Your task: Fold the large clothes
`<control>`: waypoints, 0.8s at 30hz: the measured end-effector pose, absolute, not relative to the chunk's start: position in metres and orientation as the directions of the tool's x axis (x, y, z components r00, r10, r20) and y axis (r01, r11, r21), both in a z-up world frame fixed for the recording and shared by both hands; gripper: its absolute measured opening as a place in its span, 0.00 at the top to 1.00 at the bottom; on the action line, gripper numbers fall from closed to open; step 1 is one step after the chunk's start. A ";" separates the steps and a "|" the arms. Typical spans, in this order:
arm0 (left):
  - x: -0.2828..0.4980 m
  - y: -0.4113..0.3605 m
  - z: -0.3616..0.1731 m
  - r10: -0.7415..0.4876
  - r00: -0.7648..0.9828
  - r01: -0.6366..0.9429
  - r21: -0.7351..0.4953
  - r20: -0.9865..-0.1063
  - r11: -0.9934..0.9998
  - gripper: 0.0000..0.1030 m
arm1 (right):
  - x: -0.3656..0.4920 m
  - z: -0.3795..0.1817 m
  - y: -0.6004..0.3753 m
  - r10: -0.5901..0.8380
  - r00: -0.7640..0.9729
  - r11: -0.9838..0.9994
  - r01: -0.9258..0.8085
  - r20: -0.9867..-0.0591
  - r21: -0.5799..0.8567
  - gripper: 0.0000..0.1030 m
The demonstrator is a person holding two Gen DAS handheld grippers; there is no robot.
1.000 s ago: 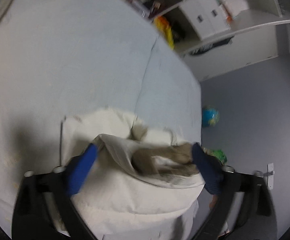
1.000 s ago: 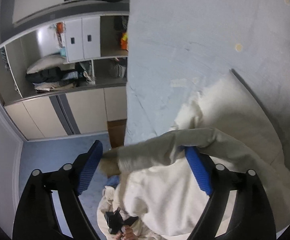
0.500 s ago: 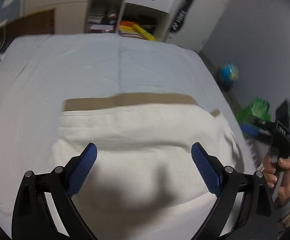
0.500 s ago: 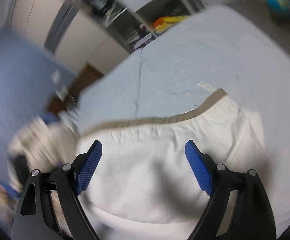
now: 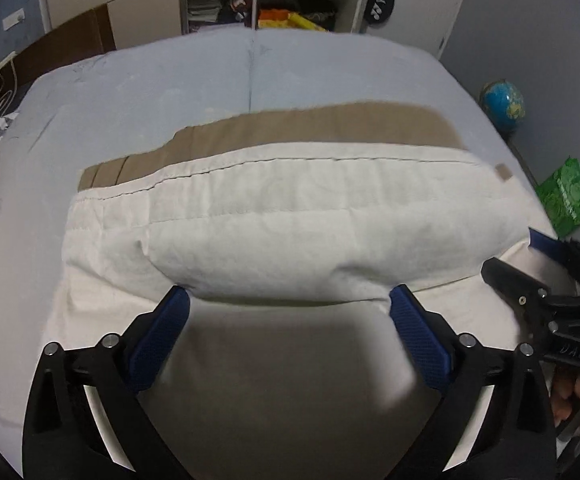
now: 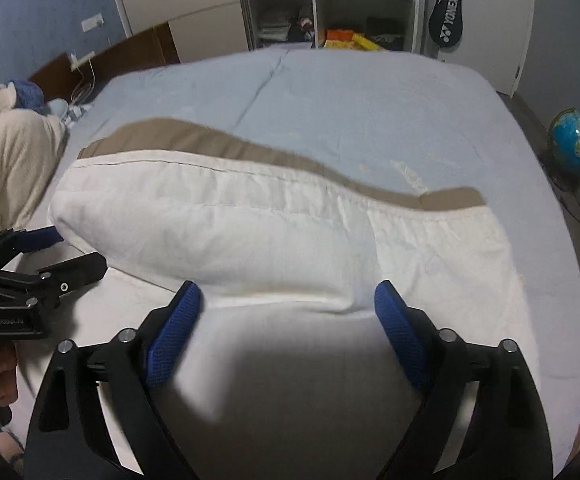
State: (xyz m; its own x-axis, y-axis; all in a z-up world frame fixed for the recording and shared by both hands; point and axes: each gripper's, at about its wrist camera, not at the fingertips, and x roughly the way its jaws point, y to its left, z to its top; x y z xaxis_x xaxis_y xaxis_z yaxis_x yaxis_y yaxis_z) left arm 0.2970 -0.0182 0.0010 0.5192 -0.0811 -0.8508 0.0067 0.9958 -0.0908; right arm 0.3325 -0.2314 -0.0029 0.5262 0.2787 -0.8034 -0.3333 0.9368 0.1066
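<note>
Ahead of left gripper (image 5: pixel 289 312): folded white garment (image 5: pixel 290 232), puffed ridge blocking.
Beyond ridge: bare bed sheet (image 5: pixel 193 80), open.
Right flank: right gripper (image 5: pixel 546 276) close beside.
Left flank: cream blanket (image 6: pixel 5 160) at bed edge.

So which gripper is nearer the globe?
Right. The globe sits off the bed's right side; the right gripper works that end of the garment, the left gripper further left.

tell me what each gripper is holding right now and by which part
Nothing is held. The left gripper and right gripper are both open, fingers spread wide above the near edge of the white cloth lying on the bed.
</note>
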 end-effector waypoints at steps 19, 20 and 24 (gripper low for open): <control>0.307 -0.024 -0.054 -0.027 0.532 -0.011 -0.039 -0.846 0.999 0.05 | 0.354 -0.067 -0.214 0.220 0.510 0.945 -0.323 -0.831 0.052 0.10; 0.307 -0.024 -0.055 -0.021 0.536 -0.014 -0.034 -0.844 0.999 0.05 | 0.354 -0.068 -0.214 0.220 0.512 0.945 -0.321 -0.830 0.052 0.10; 0.308 -0.028 -0.057 -0.009 0.543 -0.021 -0.025 -0.840 0.999 0.05 | 0.359 -0.072 -0.211 0.222 0.510 0.946 -0.320 -0.831 0.056 0.10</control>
State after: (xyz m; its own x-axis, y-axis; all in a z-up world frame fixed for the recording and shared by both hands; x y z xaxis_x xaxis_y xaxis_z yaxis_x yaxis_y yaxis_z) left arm 0.3084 -0.0279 -0.0571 0.5427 -0.0094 -0.8399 -0.0207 0.9995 -0.0246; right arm 0.3586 -0.2112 -0.0718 0.5101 0.2219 -0.8310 -0.3197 0.9458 0.0563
